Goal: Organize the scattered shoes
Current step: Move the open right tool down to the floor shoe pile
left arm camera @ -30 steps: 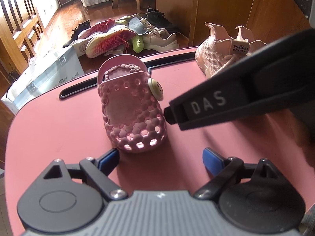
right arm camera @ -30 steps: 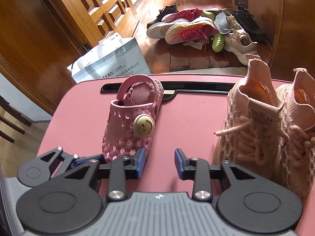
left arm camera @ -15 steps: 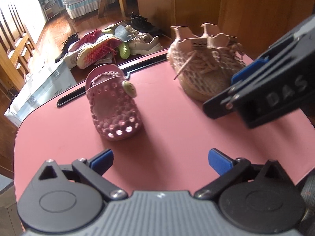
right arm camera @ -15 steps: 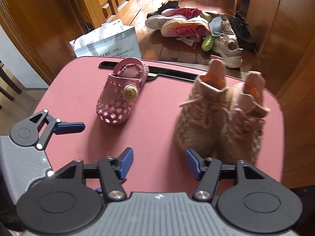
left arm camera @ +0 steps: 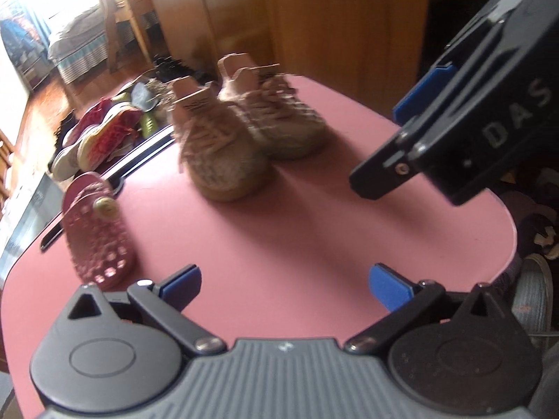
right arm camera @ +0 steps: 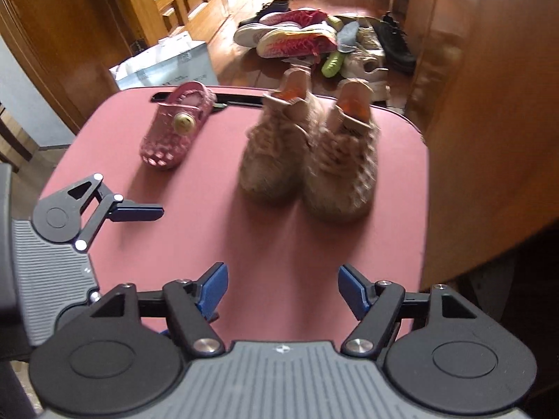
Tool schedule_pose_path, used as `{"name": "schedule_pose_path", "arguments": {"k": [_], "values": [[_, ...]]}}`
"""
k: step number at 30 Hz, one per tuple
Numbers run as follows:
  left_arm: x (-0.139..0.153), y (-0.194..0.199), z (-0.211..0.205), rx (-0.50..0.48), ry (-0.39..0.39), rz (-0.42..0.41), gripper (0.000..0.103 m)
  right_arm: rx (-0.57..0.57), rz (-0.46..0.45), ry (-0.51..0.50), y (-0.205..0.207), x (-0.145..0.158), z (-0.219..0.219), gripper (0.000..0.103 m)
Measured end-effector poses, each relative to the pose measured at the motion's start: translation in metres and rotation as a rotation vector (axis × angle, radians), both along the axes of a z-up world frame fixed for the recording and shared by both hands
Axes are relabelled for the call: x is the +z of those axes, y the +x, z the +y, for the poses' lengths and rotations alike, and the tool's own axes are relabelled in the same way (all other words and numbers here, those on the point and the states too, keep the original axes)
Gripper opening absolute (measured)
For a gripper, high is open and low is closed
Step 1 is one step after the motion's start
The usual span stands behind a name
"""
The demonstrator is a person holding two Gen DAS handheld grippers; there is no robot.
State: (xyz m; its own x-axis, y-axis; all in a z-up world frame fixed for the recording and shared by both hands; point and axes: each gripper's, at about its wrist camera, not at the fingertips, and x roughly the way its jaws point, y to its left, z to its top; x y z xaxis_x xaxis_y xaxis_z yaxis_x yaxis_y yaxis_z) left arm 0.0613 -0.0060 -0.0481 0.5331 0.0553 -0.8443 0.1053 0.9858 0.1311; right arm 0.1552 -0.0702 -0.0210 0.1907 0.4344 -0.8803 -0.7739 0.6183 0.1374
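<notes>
Shoes first, going by the left wrist view: the pair of beige knitted lace-up sneakers (left arm camera: 241,139) is sitting side by side on the pink rounded tabletop (left arm camera: 314,230), toes towards the camera, and the single pink perforated rubber clog with a yellow smiley button (left arm camera: 99,230) is lying well apart from them near the left edge. The left gripper (left arm camera: 284,284) is hanging with its blue pads spread wide and nothing between them. Over in the right wrist view, the right gripper (right arm camera: 283,291) is opening its jaws over bare tabletop, also empty, and the heap of mixed trainers on the wooden floor (right arm camera: 314,40) is waiting beyond the table's far edge. My guess is the clog's partner is the next thing to fetch, though I'm not spotting it in that heap. To do it well I'd be pinching the partner across its sides, then setting it down just beside the clog, toe pointing the same way, without nudging the sneakers.
</notes>
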Motion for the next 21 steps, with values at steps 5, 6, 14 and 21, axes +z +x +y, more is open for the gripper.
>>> {"name": "schedule_pose_path", "arguments": {"k": [5, 6, 14, 21], "values": [[0.001, 0.017, -0.026, -0.095, 0.033, -0.003, 0.095, -0.073, 0.009, 0.028, 0.003, -0.007, -0.030, 0.034], [0.003, 0.022, -0.032, -0.106, 0.039, -0.005, 0.094, -0.085, 0.009, 0.035, 0.003, -0.008, -0.036, 0.025], [0.016, 0.059, -0.086, -0.280, 0.078, -0.006, 0.076, -0.194, -0.018, 0.059, 0.005, -0.016, -0.087, 0.007], [0.017, 0.068, -0.142, -0.522, 0.119, 0.023, 0.063, -0.277, -0.007, 0.066, 0.002, -0.027, -0.141, 0.006]]}}
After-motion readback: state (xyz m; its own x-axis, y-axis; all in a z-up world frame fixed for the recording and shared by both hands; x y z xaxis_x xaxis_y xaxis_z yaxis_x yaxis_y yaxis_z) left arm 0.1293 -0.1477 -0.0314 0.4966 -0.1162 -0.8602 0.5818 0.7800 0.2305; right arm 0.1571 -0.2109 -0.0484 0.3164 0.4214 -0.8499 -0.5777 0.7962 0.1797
